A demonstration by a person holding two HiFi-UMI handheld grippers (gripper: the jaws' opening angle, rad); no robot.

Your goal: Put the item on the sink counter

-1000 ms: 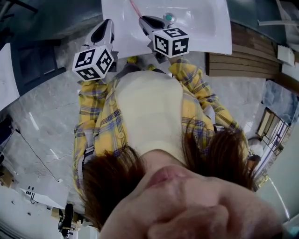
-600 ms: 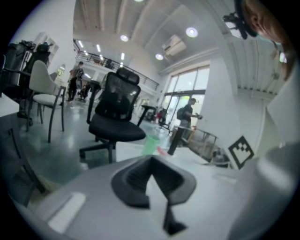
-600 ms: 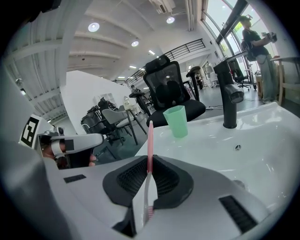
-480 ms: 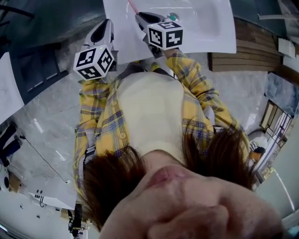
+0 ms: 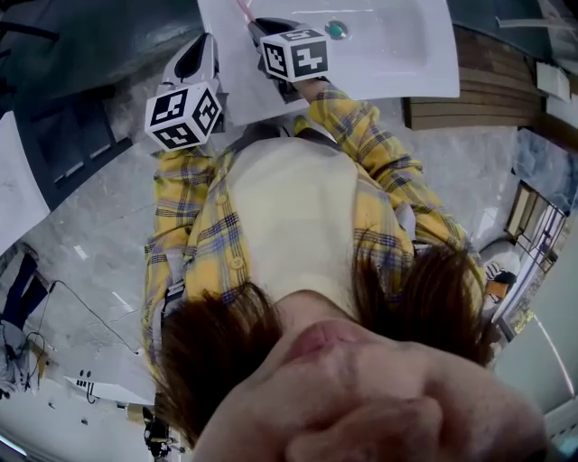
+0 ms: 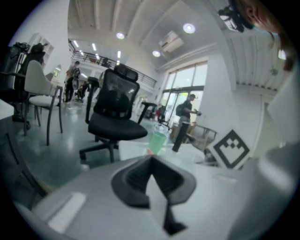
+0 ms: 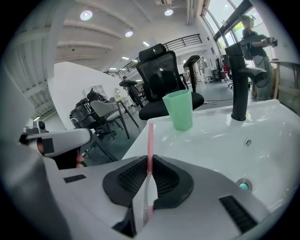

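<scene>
The right gripper (image 7: 149, 171) has its jaws clamped on a pink toothbrush (image 7: 150, 140) over the white sink's (image 7: 220, 136) near edge – the left gripper's (image 6: 151, 164) jaws are pressed together, empty

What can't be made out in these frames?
- Head view: the green plastic cup and black metal faucet lie beyond the top edge, which cuts the white ceramic sink.
- Head view: the pink-and-white plastic toothbrush is a sliver; the right gripper is too small to read there.
- Left gripper view: the cup is blurred, contents unreadable.
</scene>
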